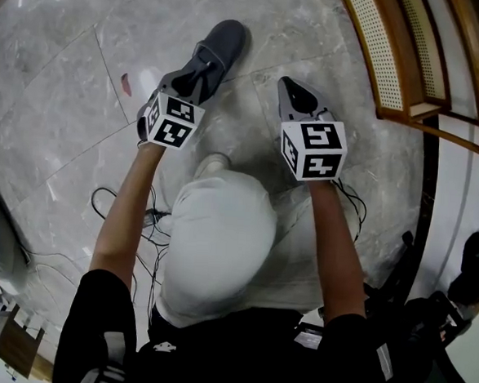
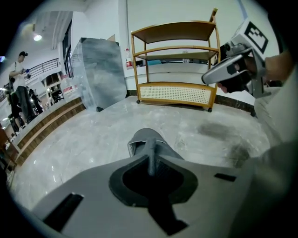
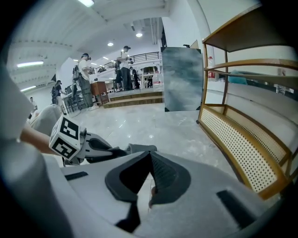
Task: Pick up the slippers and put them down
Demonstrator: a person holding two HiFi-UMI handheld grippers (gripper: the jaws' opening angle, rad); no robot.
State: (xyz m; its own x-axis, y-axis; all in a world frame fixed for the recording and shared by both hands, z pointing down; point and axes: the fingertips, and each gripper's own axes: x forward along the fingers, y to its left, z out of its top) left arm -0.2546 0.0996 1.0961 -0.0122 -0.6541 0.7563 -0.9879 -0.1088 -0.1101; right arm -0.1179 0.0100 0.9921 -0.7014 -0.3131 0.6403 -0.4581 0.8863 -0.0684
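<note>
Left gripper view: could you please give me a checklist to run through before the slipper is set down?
1. Left gripper shut on the rim of the grey slipper: ok.
2. Slipper's sole touching the marble floor: cannot tell.
3. Right gripper has its jaws together with nothing between them: ok.
4. Right gripper is apart from the slipper, off to its right: ok.
5. Wooden shelf stands well away from the slipper: ok.
6. Second slipper in sight: not ok, only one shows.
</note>
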